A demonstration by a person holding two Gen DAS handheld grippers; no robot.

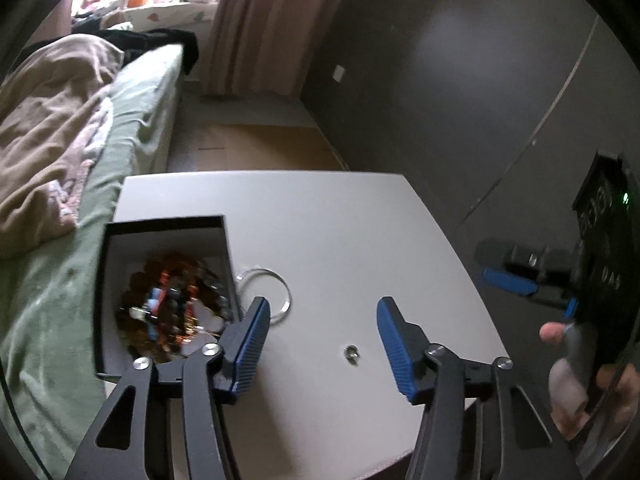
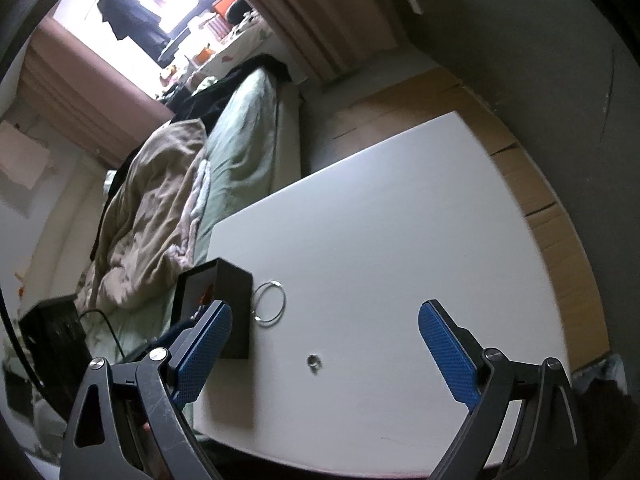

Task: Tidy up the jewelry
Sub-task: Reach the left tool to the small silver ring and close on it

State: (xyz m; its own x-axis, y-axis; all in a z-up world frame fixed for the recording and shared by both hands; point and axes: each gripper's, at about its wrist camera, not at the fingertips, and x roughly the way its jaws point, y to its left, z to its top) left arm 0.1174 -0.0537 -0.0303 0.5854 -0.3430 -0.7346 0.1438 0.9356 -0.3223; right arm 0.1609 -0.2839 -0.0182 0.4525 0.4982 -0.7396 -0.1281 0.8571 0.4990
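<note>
A black jewelry box (image 1: 120,248) with a white lining stands at the left of the white table (image 1: 320,220) and holds a pile of beaded bracelets (image 1: 172,304). A thin silver bangle (image 1: 276,292) lies flat on the table beside the box. A small silver ring (image 1: 352,353) lies nearer me. My left gripper (image 1: 322,320) is open and empty above the table, the ring between its fingers. My right gripper (image 2: 324,328) is open and empty; it sees the box (image 2: 232,304), the bangle (image 2: 270,302) and the ring (image 2: 314,361). The right gripper also shows in the left wrist view (image 1: 520,280).
A bed (image 1: 132,120) with a green sheet and a beige blanket (image 1: 48,120) runs along the table's left side. A dark wall (image 1: 440,80) and pink curtain (image 1: 260,20) stand behind. Cardboard (image 2: 540,200) lies on the floor by the table's far edge.
</note>
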